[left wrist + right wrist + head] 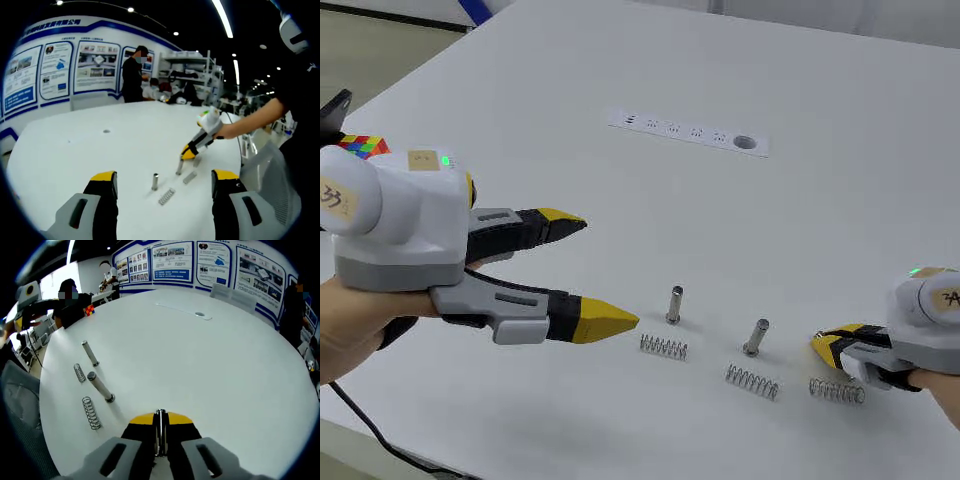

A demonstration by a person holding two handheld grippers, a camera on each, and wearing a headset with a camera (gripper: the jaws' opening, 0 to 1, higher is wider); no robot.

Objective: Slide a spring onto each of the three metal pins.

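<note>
Our right gripper [823,343] pinches what looks like the third pin [160,430], our left gripper [608,271] hangs spread, and the three springs [752,381] lie bare beside the upright pins [674,304], so next we must grasp one spring.

Three springs are lying in a row: one spring [663,347] just ahead of the left gripper [608,272], a middle spring [752,381], and another spring [837,391] beside the right gripper [820,342]. Two pins are standing between the two sets of fingertips, one pin [674,304] and a second pin [756,337]. A third pin [160,432] is sitting clamped between the right fingers.
</note>
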